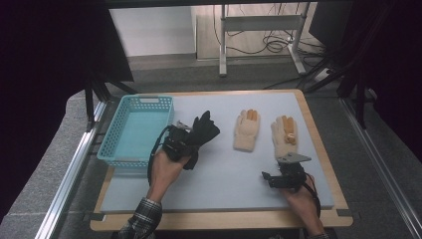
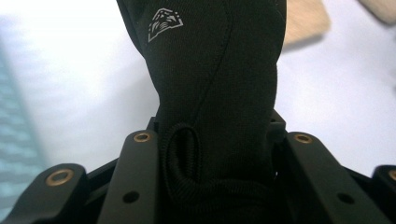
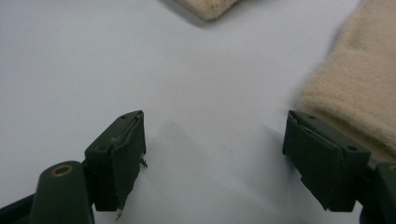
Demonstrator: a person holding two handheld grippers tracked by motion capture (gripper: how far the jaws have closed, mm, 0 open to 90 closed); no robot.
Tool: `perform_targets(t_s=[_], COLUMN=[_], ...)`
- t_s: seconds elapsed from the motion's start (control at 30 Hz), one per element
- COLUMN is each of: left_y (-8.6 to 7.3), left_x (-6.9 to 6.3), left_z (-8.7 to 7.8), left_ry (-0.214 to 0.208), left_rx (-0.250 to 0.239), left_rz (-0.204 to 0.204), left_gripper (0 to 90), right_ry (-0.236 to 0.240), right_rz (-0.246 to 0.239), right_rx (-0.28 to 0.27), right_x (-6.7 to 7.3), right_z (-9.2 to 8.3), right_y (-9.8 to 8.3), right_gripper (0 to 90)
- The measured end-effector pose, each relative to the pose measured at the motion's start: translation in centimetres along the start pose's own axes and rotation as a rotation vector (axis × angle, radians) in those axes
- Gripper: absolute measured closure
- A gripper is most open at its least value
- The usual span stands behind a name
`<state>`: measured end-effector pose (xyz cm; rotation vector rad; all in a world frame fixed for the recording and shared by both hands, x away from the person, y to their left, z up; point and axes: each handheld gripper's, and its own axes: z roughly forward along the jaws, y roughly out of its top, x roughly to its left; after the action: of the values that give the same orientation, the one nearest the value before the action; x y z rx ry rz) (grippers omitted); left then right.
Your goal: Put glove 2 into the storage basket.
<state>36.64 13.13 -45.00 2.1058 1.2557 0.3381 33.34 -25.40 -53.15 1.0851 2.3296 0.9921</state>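
While the left tongs [image 1: 191, 137] are clamped on a black glove [image 1: 204, 130] held up off the desk [image 1: 224, 169], basket [image 1: 135, 127] just beside them, the right tongs [image 3: 215, 158] sit wide apart, nothing between them, a beige glove [image 3: 355, 88] touching one jaw.

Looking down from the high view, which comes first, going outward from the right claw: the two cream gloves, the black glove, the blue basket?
From the right claw:
1. Right cream glove, just beyond it.
2. Left cream glove, beyond, toward the middle.
3. Black glove, across the mat, held in the left claw.
4. Blue basket, far left.
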Motion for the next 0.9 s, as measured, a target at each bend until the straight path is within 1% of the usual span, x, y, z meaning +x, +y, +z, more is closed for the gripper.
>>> perform_targets(t_s=[0.17, 0.23, 0.33, 0.47, 0.53, 0.7, 0.8, 0.9], left_y=[0.6, 0.7, 0.8, 0.6, 0.4, 0.0, -0.3, -0.6], left_x=[2.2, 3.1, 4.5, 6.4, 7.3, 9.5, 10.7, 12.0], left_z=[-1.6, -2.2, -3.1, -4.1, -4.5, -5.0, -5.1, -5.1], left_ry=[0.05, 0.068, 0.104, 0.143, 0.166, 0.207, 0.226, 0.239], left_rx=[-0.013, -0.018, -0.02, -0.022, -0.018, -0.006, 0.004, 0.008], left_rz=[-0.023, -0.04, -0.057, -0.091, -0.101, -0.131, -0.149, -0.176], left_gripper=[62.5, 62.5, 62.4, 62.2, 62.1, 61.9, 61.7, 61.6], right_ry=[0.0, 0.0, 0.001, 0.001, 0.0, 0.0, 0.0, 0.001], right_rz=[0.0, 0.0, 0.001, 0.001, 0.0, -0.001, -0.001, -0.001], right_rx=[0.0, -0.001, 0.0, 0.0, 0.0, -0.001, -0.001, -0.002], right_x=[0.0, 0.0, 0.0, 0.0, 0.0, 0.0, 0.0, 0.0], right_z=[0.0, 0.0, 0.0, 0.0, 0.0, 0.0, 0.0, 0.0], right_y=[0.0, 0.0, 0.0, 0.0, 0.0, 0.0, 0.0, 0.0], right_gripper=[21.0, 21.0, 21.0, 20.9, 20.9, 20.9, 20.9, 20.9])
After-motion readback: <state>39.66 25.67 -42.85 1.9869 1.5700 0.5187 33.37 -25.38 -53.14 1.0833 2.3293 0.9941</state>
